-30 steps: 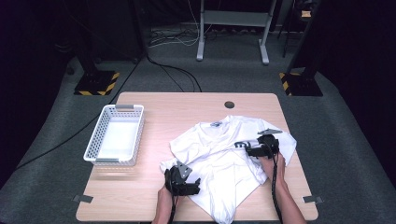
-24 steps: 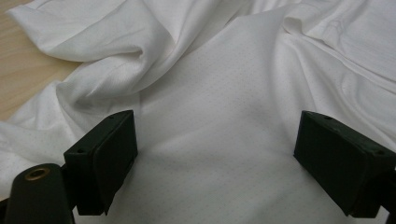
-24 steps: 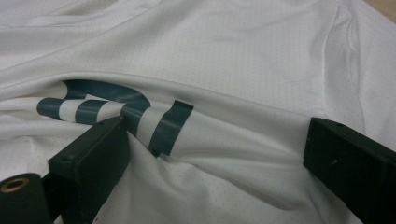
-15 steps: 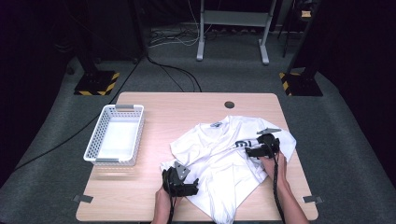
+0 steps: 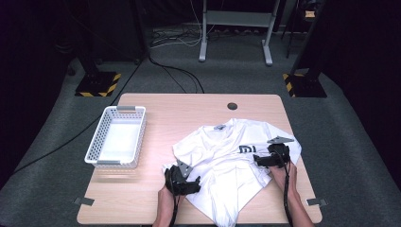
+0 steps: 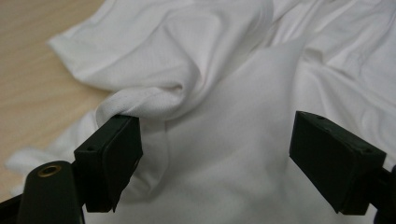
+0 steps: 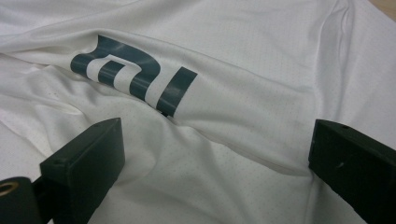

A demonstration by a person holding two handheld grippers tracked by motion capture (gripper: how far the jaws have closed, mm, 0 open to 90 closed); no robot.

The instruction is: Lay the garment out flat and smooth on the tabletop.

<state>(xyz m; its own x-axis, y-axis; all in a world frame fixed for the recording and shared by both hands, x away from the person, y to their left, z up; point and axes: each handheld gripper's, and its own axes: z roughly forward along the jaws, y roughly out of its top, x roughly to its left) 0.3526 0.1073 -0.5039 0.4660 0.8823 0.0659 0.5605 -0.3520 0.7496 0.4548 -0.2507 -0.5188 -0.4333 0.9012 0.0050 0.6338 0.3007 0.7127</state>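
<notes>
Sitting empty — white basket (image 5: pixel 117 137), left of shirt (image 5: pixel 227 165)

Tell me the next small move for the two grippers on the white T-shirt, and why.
Probably close both on the cloth. The left gripper and right gripper stand open over the crumpled white T-shirt, fabric lying between the jaws, a fold beside one left jaw. Neither grips yet, so the shirt cannot be lifted or spread.
</notes>
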